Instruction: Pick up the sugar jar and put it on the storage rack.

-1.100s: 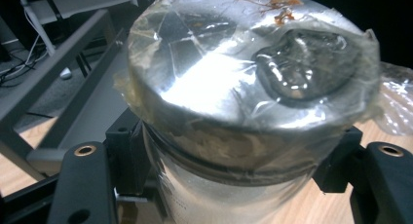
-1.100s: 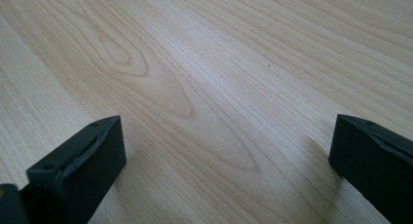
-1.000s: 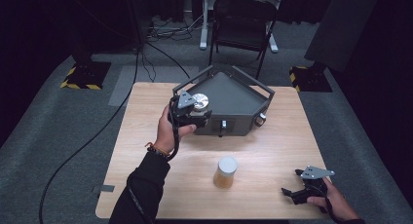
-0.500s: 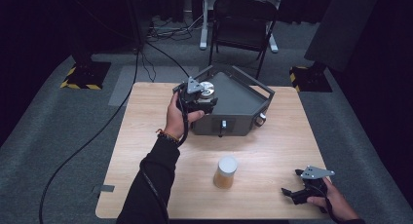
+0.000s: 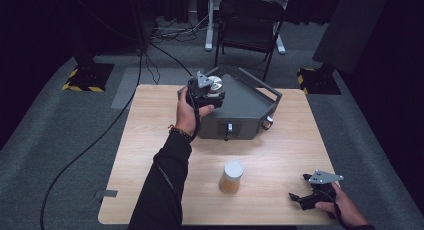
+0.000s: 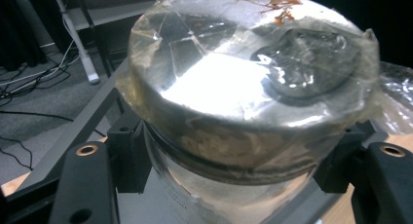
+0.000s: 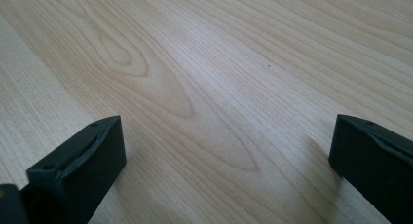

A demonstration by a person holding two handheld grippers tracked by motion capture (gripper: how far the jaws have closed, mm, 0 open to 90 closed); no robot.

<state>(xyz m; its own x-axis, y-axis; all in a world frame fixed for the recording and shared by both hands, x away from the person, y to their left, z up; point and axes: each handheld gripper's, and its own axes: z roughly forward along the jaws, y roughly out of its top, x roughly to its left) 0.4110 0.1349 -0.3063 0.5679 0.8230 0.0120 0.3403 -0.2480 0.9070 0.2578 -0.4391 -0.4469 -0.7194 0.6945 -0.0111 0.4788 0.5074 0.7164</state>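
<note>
In the high view we see the left gripper (image 5: pixel 212 90) held over the rear left part of a dark grey box (image 5: pixel 245 107) on the tabletop (image 5: pixel 150 140), with a shiny round object between its fingers. The left gripper view resolves what the high view leaves small: the object is a glass jar (image 6: pixel 243 87) with a clear, film-covered lid, seen from above at close range, and the fingers (image 6: pixel 83 185) pinch it from both sides below the lid. Beneath the jar we see the grey edge of the box.

The right gripper (image 5: pixel 312 195) rests low at the near right corner of the tabletop (well apart from the box). The right gripper view shows its fingers (image 7: pixel 78 170) spread wide over bare wood grain, with nothing between them.

A second jar with a white lid (image 5: pixel 232 176) stands on the tabletop between the box and the near edge. Behind the tabletop stands a dark chair (image 5: pixel 247 20), and cables lie across the grey floor.
</note>
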